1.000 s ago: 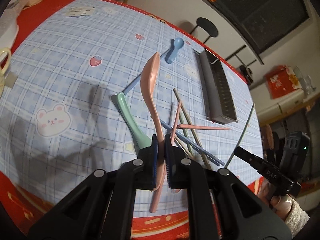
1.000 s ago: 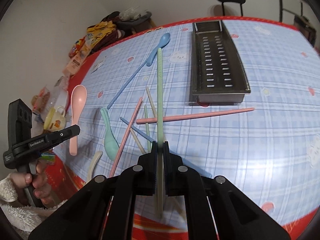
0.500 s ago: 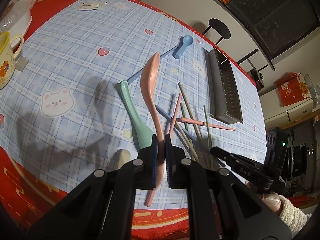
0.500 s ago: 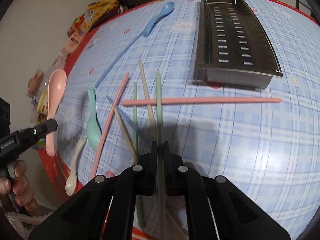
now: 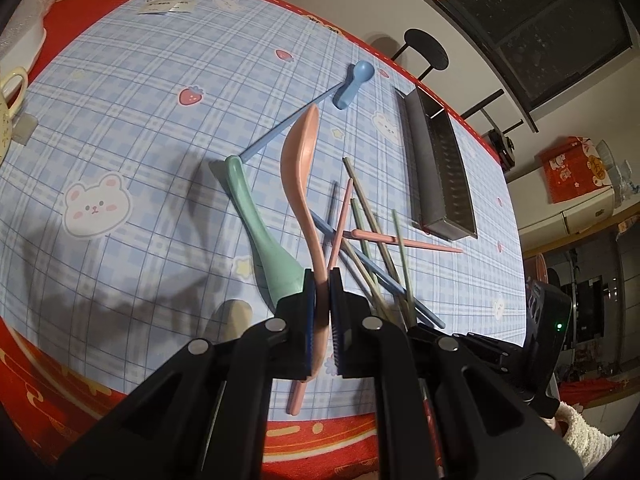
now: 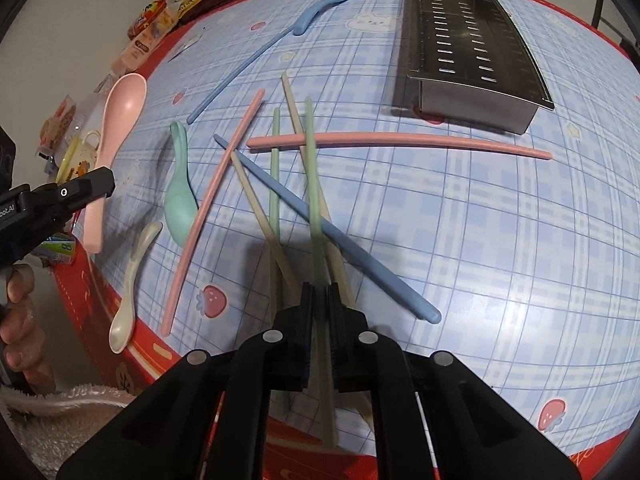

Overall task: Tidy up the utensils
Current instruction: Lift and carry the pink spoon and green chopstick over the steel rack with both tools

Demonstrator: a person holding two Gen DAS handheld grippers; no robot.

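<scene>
Scattered pastel chopsticks (image 6: 398, 142), spoons (image 5: 260, 236) beside tray (image 6: 476, 48)

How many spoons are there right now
4. Pink spoon held in the left tool; green spoon and cream spoon lying near the table's left edge; blue spoon at the far side. None seem hidden.

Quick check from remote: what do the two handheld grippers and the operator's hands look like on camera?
Both grippers, left gripper and right gripper, are matte black plastic with silver pivot screws. The left's pads are ribbed blue. White lettering marks the left body; the right's shows a green LED. Fluffy cream sleeve, bare fingers.
</scene>
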